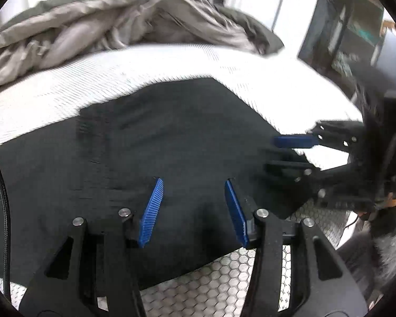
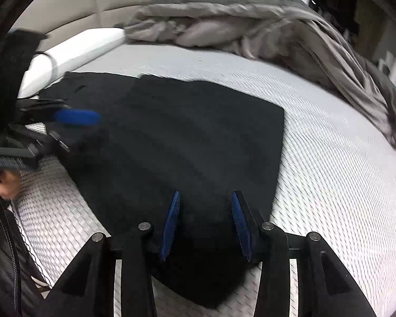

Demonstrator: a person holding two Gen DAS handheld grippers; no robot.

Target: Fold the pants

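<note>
The black pants [image 1: 171,132] lie flat in a folded slab on the white mattress [image 1: 145,66]. My left gripper [image 1: 192,182] hovers over their near part, blue pads apart, nothing pinched. My right gripper [image 1: 274,154] reaches in from the right over the pants' right edge, jaws apart. In the right wrist view the pants [image 2: 184,137] show a square far-right corner, and my right gripper [image 2: 206,194] stands open just above their near end. My left gripper [image 2: 87,129] sits over the pants' left edge, also open. Both views are motion-blurred.
A crumpled grey duvet [image 2: 250,26] is heaped along the far side of the mattress [image 2: 330,185]. A white pillow [image 2: 79,45] lies against a beige headboard [image 2: 92,0] at the far left. A hand [image 2: 5,182] shows at the left edge. Dark furniture [image 1: 343,26] stands beyond the bed.
</note>
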